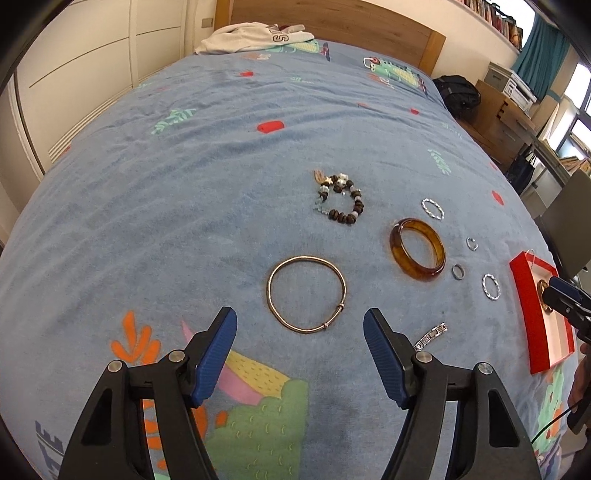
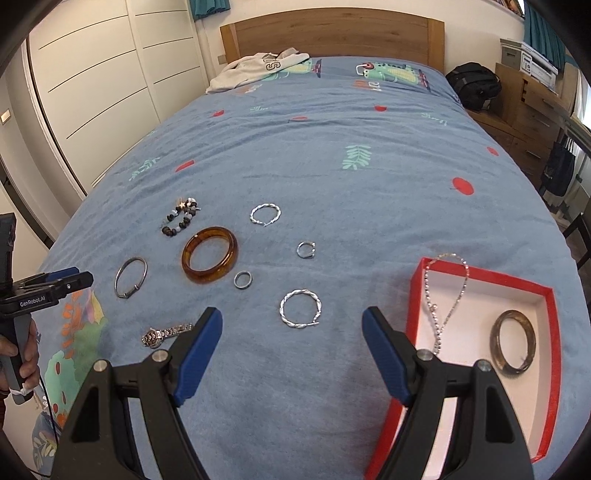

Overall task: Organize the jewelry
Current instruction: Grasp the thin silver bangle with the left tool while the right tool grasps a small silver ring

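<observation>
Jewelry (image 2: 209,254) on blue bedspread (image 2: 332,166), wooden headboard (image 2: 332,35) behind, both grippers' jaws spread.

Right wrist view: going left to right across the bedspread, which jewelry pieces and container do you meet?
Thin metal bangle → wristwatch → amber bangle → small ring → near twisted silver hoop → silver chain draped over the red box → dark bangle inside it.

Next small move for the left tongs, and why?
Probably ease the left tongs forward and down onto the thin gold bangle. They are open and empty, the bangle lies flat on the bedspread right ahead, and the red box holds only two pieces.
</observation>
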A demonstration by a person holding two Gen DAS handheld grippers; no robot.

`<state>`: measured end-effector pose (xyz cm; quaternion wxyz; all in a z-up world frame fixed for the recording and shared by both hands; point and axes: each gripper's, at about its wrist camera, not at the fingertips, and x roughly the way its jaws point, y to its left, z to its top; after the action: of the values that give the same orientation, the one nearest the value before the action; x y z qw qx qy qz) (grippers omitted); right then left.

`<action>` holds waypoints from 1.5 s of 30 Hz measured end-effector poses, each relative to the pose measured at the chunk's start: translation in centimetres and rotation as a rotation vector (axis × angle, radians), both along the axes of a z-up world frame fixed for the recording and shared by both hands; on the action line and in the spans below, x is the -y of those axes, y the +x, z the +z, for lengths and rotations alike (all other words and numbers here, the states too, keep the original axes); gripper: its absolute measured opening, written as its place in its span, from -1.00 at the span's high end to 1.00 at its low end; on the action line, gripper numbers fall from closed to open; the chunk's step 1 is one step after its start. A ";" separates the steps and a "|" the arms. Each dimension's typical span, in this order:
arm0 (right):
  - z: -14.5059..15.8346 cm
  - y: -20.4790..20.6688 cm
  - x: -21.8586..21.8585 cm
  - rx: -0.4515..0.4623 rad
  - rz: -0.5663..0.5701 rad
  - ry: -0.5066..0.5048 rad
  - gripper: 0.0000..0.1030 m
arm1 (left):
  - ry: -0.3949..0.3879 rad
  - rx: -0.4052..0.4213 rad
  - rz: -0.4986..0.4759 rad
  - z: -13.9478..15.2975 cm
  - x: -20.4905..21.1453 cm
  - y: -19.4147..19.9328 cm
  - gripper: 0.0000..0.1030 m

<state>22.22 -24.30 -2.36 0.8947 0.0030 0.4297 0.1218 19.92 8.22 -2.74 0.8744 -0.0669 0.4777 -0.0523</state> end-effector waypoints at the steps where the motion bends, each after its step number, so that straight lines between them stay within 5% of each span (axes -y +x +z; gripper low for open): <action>1: -0.3 0.3 -0.4 -0.003 0.008 0.000 -0.50 | 0.000 -0.003 -0.001 -0.2 0.0 0.1 -0.35; 10: -1.2 1.7 -2.1 -0.008 0.061 0.009 -0.44 | 0.000 -0.019 0.000 -1.3 -0.2 1.1 -0.34; 15: -1.9 2.9 -3.4 -0.027 0.105 0.020 -0.07 | -0.001 -0.025 0.005 -1.9 -0.3 2.1 -0.34; 33: -6.3 7.5 -7.3 -0.112 0.194 -0.011 0.06 | -0.028 -0.071 0.031 -5.0 -1.7 3.9 -0.20; 45: -7.7 8.3 -7.5 -0.135 0.187 -0.034 0.36 | -0.031 -0.091 0.046 -5.7 -1.9 4.5 0.12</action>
<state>30.53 -16.77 -10.01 0.8483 -0.0440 0.4896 0.1970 24.47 10.09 -8.46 0.8517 -0.0936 0.5144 -0.0363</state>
